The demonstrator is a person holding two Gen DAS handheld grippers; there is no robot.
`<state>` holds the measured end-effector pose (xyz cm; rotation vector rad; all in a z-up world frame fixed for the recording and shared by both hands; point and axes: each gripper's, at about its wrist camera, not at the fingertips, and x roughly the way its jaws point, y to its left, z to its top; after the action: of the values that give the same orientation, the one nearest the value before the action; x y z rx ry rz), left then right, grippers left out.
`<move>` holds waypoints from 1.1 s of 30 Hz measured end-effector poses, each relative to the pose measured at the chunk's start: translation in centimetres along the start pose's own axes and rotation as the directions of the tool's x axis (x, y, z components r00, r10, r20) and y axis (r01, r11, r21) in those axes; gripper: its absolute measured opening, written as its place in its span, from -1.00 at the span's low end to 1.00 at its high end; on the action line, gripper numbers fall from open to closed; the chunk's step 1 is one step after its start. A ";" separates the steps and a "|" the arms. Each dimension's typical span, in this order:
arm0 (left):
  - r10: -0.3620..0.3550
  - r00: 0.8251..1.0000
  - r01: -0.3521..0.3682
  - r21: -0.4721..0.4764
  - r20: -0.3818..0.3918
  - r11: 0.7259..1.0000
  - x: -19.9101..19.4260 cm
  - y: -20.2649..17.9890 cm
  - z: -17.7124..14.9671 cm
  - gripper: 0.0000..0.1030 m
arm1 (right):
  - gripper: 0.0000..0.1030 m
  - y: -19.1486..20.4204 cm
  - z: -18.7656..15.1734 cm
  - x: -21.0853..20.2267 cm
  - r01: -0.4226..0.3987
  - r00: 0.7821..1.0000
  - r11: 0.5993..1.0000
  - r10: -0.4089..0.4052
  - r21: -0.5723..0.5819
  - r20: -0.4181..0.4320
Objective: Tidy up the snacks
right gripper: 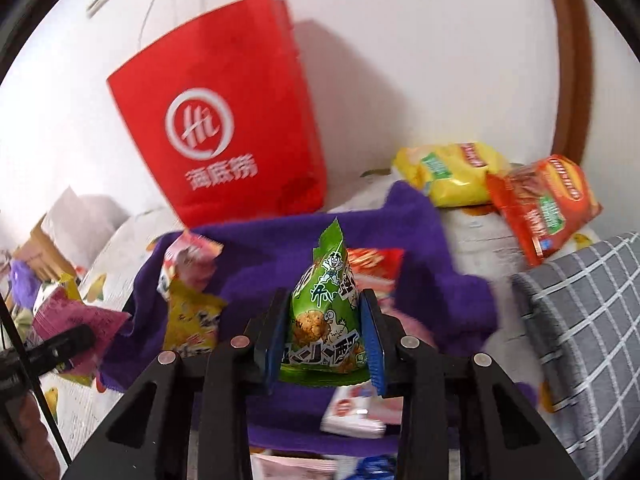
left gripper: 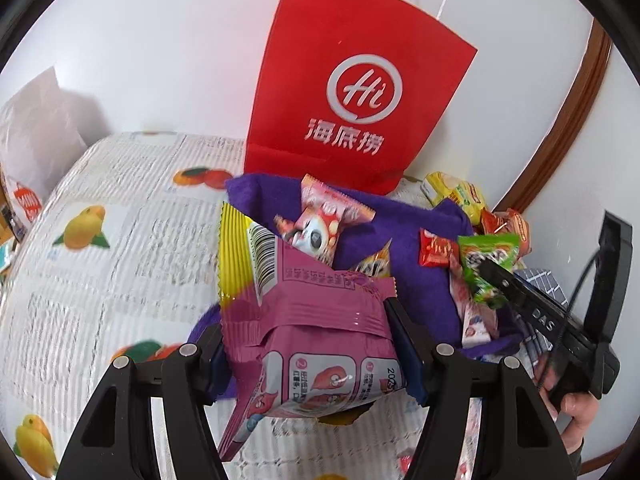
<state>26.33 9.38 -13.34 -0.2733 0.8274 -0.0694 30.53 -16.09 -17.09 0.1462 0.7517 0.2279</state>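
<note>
Against the wall, red paper bag (left gripper: 352, 92) upright; before it purple cloth bin (left gripper: 416, 272) holding mixed snack packets. Left gripper (left gripper: 308, 332) pinching pink packet (left gripper: 316, 320) over bin; right gripper (right gripper: 324, 340) clamping green packet (right gripper: 326, 312) above it

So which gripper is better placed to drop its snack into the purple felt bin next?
Right, probably. The right gripper holds the green snack packet directly over the purple felt bin. The left gripper holds its pink packet at the bin's near-left edge.
</note>
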 end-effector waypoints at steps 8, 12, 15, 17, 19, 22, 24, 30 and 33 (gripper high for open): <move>0.038 0.999 -0.037 -0.009 0.031 0.999 1.3 -1.5 3.1 0.26 | -0.33 -2.8 0.3 -1.2 0.035 0.999 0.999 -0.036 0.035 0.030; 0.039 0.999 -0.039 -0.034 0.011 0.999 2.7 -1.5 3.7 0.26 | -0.32 -2.8 0.2 -0.8 0.026 1.000 0.999 -0.026 0.030 0.012; 0.033 0.999 -0.032 -0.067 0.005 0.997 3.8 -1.2 3.5 0.26 | -0.32 -2.4 -0.2 0.0 -0.012 1.000 1.000 0.013 0.025 -0.020; 0.012 1.000 -0.012 -0.099 -0.006 0.995 4.7 -1.1 3.3 0.26 | -0.32 -1.9 -0.5 0.5 -0.021 0.999 1.000 0.021 0.011 -0.039; -0.030 0.999 0.027 -0.121 -0.023 0.992 5.5 -1.2 3.0 0.26 | -0.32 -1.4 -0.8 0.8 -0.019 0.999 1.000 0.019 -0.011 -0.048; -0.055 0.998 0.050 -0.137 -0.028 0.989 6.3 -1.5 2.7 0.26 | -0.32 -1.2 -1.0 1.1 -0.026 0.998 1.000 0.025 -0.014 -0.063; -0.068 0.997 0.062 -0.141 -0.033 0.988 6.6 -1.6 2.5 0.26 | -0.32 -1.2 -1.1 1.4 -0.036 0.996 0.999 0.036 -0.008 -0.078; -0.140 0.988 0.127 -0.180 -0.063 0.975 7.4 -1.4 2.2 0.26 | -0.25 -0.7 -1.4 2.1 -0.043 0.993 0.999 0.040 -0.027 -0.113; -0.143 0.986 0.128 -0.167 -0.086 0.978 7.4 -1.6 2.1 0.28 | -0.11 -0.6 -1.4 2.2 -0.031 0.993 0.999 0.027 -0.037 -0.115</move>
<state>33.00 7.07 -16.86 -0.4819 0.9120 -0.1450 31.22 -16.05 -19.68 0.1083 0.8588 0.2802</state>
